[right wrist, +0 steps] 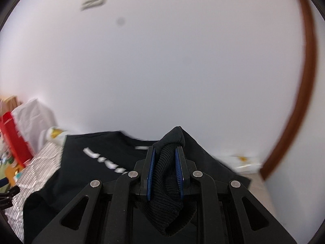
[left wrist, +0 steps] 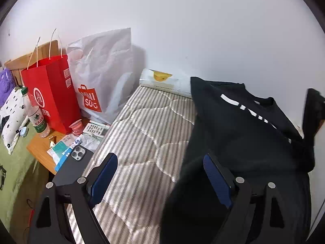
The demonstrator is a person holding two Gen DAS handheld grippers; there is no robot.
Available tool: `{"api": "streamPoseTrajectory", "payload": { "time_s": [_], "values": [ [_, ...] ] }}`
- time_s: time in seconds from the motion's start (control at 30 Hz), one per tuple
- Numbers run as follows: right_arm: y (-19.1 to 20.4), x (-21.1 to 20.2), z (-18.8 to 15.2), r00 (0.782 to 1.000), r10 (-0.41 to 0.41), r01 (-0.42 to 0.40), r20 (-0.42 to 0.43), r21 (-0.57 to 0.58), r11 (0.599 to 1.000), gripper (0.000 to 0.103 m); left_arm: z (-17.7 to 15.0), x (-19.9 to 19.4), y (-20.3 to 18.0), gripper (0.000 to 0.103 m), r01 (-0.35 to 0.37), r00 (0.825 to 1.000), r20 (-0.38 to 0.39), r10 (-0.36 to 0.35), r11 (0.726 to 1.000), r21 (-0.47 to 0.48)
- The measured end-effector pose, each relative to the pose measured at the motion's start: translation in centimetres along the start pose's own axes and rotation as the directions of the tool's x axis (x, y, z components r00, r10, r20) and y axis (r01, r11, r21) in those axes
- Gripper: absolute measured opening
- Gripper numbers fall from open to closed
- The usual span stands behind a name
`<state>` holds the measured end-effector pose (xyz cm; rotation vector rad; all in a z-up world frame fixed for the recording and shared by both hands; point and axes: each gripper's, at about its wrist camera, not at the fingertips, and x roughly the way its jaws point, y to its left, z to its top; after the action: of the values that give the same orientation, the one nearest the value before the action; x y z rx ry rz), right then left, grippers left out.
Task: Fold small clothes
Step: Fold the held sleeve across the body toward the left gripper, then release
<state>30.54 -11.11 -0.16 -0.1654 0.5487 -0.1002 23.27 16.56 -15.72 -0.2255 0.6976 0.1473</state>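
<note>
right gripper clamped on the black sweater's ribbed cuff

right gripper [right wrist: 165, 158] of mine is clenched on a ribbed black fold of the black sweater [right wrist: 97, 162], and the knit bunches up between the two blue pads [right wrist: 151, 172]. from this pinch the cloth rises to a peak and then falls away to both sides. the rest of the sweater lies spread on the bed [right wrist: 40, 158], its white letters facing up, close to the white wall [right wrist: 162, 71].

my left gripper [left wrist: 160, 174] is released, the jaws stand wide apart and nothing is between them. its right finger is over the sweater's near edge; whether it touches the cloth i cannot tell. its left finger is over the striped quilted cover of the bed.

at the left of the bed is a small wooden counter [left wrist: 40, 148]. on it are a red paper bag [left wrist: 50, 93], a white shopping bag [left wrist: 103, 75], a water bottle [left wrist: 35, 113], a remote control [left wrist: 95, 129] and a phone [left wrist: 71, 166].
</note>
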Motion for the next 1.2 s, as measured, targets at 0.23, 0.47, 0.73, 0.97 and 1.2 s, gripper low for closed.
{"api": "streamPoseTrajectory", "payload": {
  "time_s": [0.23, 0.47, 0.73, 0.97, 1.2],
  "values": [
    [7.6, 7.0, -3.9, 0.984, 0.119, -0.125, -0.133, -0.036, 0.992, 0.02, -0.1, 1.4, 0.3, 0.086, -0.006, 1.0, -0.009, 0.007, 1.0, 0.012],
    [9.1, 11.7, -7.9, 0.926, 0.299, -0.302, -0.23, 0.025, 0.953, 0.043, -0.1, 2.3, -1.9, 0.086, 0.01, 1.0, -0.026, -0.008, 0.998, 0.066],
    [1.1, 5.8, -8.3, 0.969, 0.224, -0.225, -0.106, -0.006, 0.974, 0.064, -0.2, 2.5, -8.1, 0.086, 0.091, 0.995, -0.041, -0.086, 0.986, 0.137],
    [-11.1, 3.5, -13.7, 0.987, 0.087, -0.066, -0.134, 0.153, 0.986, 0.064, -0.7, 3.4, -15.4, 0.086, 0.178, 0.984, -0.041, -0.173, 0.962, 0.207],
    [-17.7, 4.0, -18.4, 0.985, 0.086, -0.03, -0.152, 0.34, 0.94, 0.064, -1.1, 6.7, -21.4, 0.086, 0.204, 0.979, -0.06, -0.195, 0.933, 0.296]
  ]
}}
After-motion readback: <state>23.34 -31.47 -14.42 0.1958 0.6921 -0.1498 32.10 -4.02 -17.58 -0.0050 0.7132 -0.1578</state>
